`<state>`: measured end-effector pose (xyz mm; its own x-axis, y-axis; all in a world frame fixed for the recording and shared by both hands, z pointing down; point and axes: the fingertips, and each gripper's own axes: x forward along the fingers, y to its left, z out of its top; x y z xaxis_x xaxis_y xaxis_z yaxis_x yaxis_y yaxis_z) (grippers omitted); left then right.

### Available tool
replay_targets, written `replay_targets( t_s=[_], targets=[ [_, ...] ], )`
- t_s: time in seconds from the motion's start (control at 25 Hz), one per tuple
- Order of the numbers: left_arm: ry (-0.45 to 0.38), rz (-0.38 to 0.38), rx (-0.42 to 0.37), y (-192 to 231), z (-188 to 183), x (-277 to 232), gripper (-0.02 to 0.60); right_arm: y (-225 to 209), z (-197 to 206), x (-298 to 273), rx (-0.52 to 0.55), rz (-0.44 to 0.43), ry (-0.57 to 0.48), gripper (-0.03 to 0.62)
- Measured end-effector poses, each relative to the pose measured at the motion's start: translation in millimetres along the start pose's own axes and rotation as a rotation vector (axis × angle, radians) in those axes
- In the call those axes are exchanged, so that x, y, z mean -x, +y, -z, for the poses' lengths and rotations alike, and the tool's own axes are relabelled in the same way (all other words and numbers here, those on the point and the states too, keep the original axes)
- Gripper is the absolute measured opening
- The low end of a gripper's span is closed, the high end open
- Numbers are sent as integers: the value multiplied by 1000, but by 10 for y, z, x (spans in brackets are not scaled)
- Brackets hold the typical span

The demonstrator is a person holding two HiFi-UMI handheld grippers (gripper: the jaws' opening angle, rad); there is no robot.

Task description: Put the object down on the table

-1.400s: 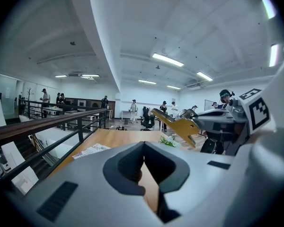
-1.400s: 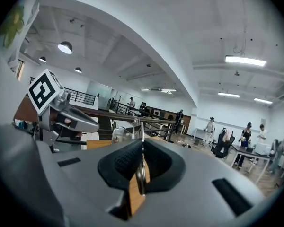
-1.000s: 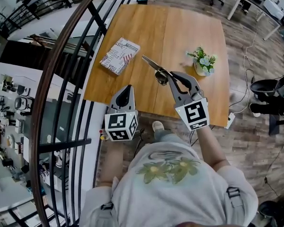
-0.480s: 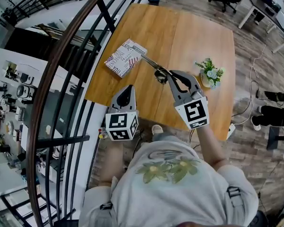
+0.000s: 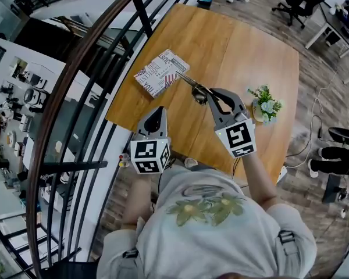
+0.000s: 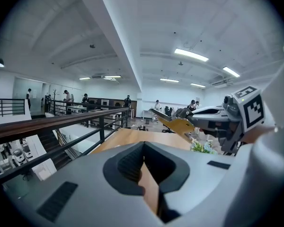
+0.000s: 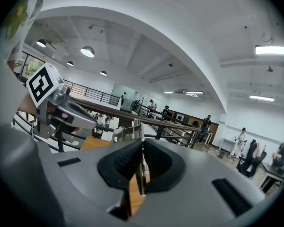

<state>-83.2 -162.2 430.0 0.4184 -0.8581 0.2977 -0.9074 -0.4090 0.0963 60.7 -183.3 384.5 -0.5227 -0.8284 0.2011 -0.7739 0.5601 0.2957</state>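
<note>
My right gripper [image 5: 212, 95] is shut on one end of a long flat metal tool [image 5: 189, 81], held in the air over the near part of the wooden table [image 5: 238, 45]. The tool's far tip points toward a printed packet [image 5: 161, 72] lying on the table. In the right gripper view a thin metal strip [image 7: 140, 167] sits pinched between the pads. In the left gripper view the tool [image 6: 173, 122] sticks out from the right gripper [image 6: 213, 119]. My left gripper [image 5: 157, 110] hangs at the table's near edge, shut and holding nothing [image 6: 143, 145].
A small potted plant [image 5: 266, 108] stands near the table's right edge. A dark curved railing [image 5: 93, 68] runs along the left of the table, with a drop to a lower floor beyond it. Office chairs and desks stand further off.
Both grippers have moved forward over the table's near edge. The tool's tip now reaches the packet's corner in the head view. The grip on the tool is unchanged.
</note>
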Motion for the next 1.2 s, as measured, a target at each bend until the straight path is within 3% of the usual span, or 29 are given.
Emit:
replay_targets(
  t_s=[0.64, 1.2],
  targets=[
    [67, -60, 64, 277, 275, -161, 15, 171, 398, -477, 2, -114, 92, 14],
    [107, -68, 85, 374, 459, -283, 15, 341, 727, -798, -3, -180, 161, 15]
  ],
)
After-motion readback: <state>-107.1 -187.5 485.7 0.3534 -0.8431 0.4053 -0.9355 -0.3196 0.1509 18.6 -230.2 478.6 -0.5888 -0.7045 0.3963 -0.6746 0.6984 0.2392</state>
